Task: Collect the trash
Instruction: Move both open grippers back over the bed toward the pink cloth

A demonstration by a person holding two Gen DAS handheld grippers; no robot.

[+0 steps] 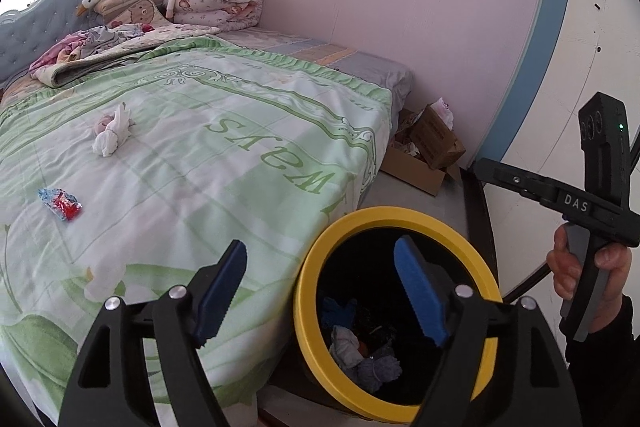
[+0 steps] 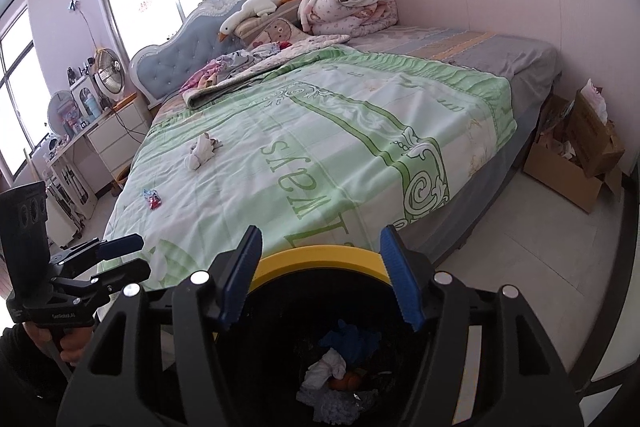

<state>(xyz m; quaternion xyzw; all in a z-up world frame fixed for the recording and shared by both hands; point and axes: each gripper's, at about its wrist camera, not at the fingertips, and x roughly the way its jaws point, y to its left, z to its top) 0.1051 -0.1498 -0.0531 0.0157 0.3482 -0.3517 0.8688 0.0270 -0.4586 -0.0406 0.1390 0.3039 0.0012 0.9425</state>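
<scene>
**Inspector:** Both claws are hanging over the yellow-rimmed bin (image 2: pixel 320 259) at the bottom centre of the right wrist view. The right gripper (image 2: pixel 320 279) is standing spread, nothing between its blue pads. The left gripper (image 1: pixel 320 291) is likewise spread and carrying nothing.

**Assistant:** And the bin contents?

**Inspector:** Crumpled tissue (image 2: pixel 326 371) and some blue scraps are lying at the bottom; the interior is dark, so I am not vouching for every item.

**Assistant:** What is outstanding?

**Inspector:** Two pieces are sitting on the green bedspread (image 1: pixel 240 147): a white tissue wad (image 1: pixel 112 133) at the left of the left wrist view, and a red-and-blue wrapper (image 1: pixel 60 203) below it, nearer the left edge. They are lying well apart.

**Assistant:** Advice for the next pickup?

**Inspector:** I am judging the wrapper the trickier item, being flat against soft cloth. I am recommending a low approach with the jaws straddling it and closing on the wrapper only, not on a fold of bedspread. The wad is standing proud and should be pinching easily.
</scene>
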